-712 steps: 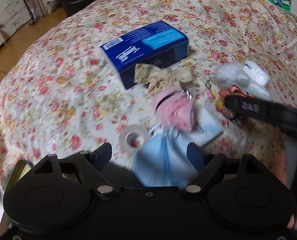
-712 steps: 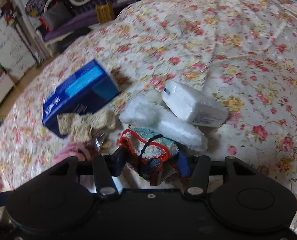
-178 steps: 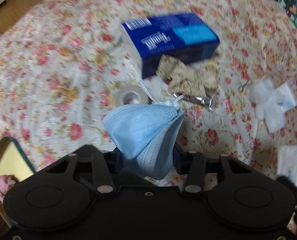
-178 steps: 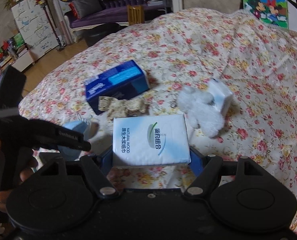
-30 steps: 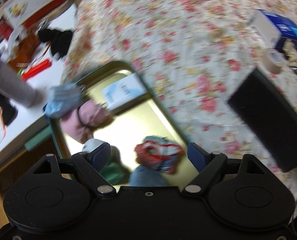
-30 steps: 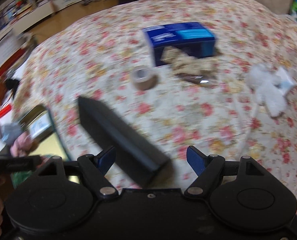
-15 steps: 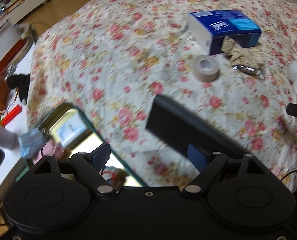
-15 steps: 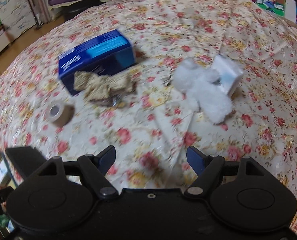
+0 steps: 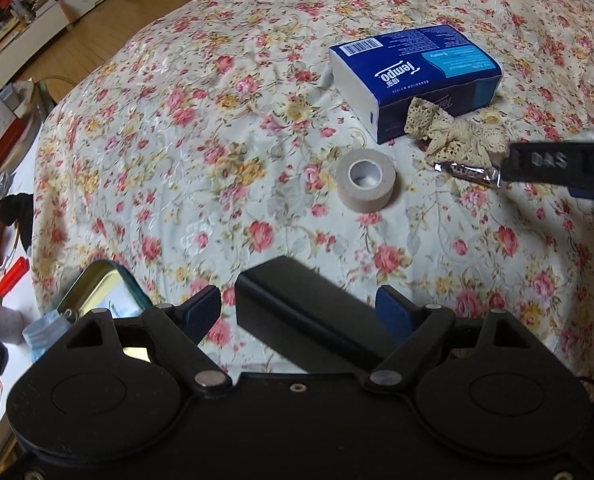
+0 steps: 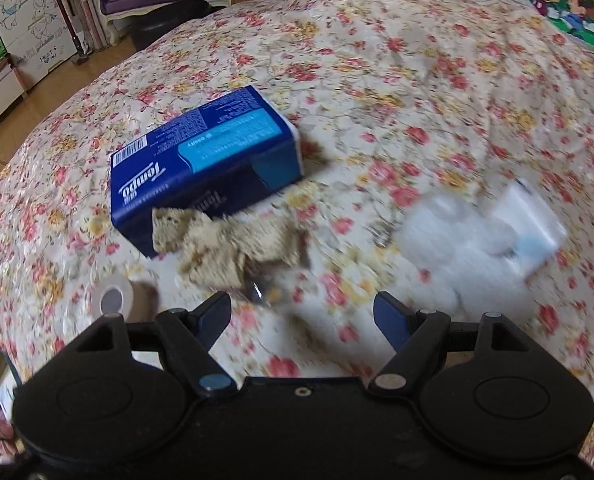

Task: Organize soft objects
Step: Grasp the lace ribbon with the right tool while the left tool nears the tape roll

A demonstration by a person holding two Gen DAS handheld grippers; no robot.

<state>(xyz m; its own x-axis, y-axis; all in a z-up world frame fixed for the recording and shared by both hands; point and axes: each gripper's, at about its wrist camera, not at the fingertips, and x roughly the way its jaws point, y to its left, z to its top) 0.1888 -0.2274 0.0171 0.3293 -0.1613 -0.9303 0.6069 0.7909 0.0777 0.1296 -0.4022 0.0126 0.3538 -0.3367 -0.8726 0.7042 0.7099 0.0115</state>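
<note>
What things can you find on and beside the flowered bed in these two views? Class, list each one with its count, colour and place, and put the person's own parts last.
Floral bedspread: one, cream with red and yellow flowers, under everything.
Blue Tempo tissue pack: one, blue and white, far centre.
Beige lace bow: one, against the pack's near side.
Beige tape roll: one, on its side before the pack.
Silver foil sachet: one, beside the bow.
White plush toy: one, blurred, right.
White packet: one, touching the toy.
Black box: one, near edge.
Green-rimmed metal tray: one, lower left.
Left gripper: open.
Right gripper: open.
</note>
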